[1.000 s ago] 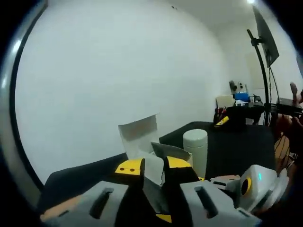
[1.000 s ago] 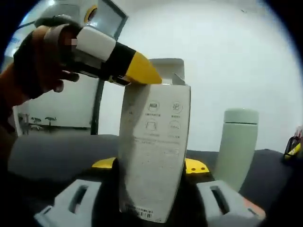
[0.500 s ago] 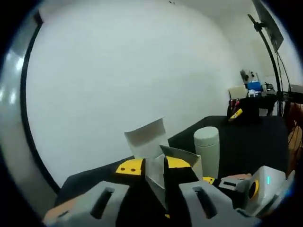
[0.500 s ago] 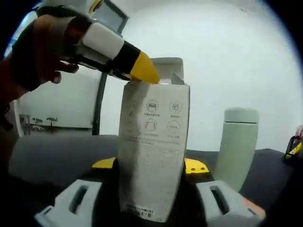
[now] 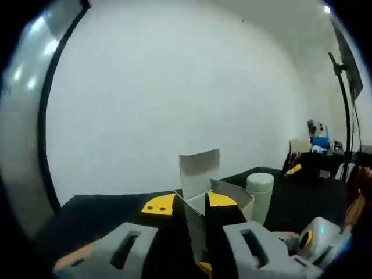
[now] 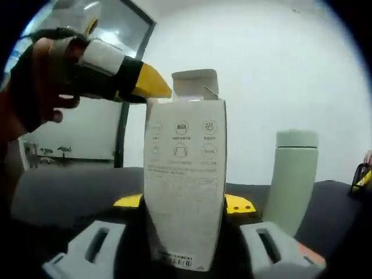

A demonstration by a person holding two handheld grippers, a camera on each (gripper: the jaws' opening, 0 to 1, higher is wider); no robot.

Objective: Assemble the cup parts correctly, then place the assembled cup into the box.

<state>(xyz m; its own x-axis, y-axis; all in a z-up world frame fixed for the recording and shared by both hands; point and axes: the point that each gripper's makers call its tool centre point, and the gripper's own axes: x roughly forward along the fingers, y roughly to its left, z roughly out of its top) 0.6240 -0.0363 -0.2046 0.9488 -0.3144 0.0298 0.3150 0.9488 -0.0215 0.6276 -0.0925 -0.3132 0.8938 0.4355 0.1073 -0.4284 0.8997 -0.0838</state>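
Box (image 6: 185, 186) position: your right gripper (image 6: 185, 204) holds the tall white carton upright between its two yellow-tipped jaws, which are closed against its side walls low down. In the right gripper view the printed front panel faces the camera, with rows of small icons near the top, fine text below them and a barcode at the bottom edge. The rear top flap (image 6: 195, 82) stands raised, so the top of the carton is open. Your left gripper (image 6: 152, 88) enters this view from the upper left, held in a gloved hand (image 6: 36, 81); its yellow tip sits at the upper left corner of the carton. In the left gripper view, the left gripper (image 5: 189, 203) has its jaws set narrow around a thin wall of the box (image 5: 200, 200) at the open top, with one yellow tip on each side of that wall and the raised flap (image 5: 200, 167) just behind. Cup (image 6: 292, 181) position: the pale green cylindrical cup, with its lid on, stands upright on the black table (image 6: 70, 189) to the right of the carton and apart from it. In the left gripper view the cup (image 5: 258, 195) stands just beyond the box on the black table (image 5: 93, 212). A plain white wall (image 5: 174, 87) lies behind, and a dark stand (image 5: 344, 110) rises at the far right.
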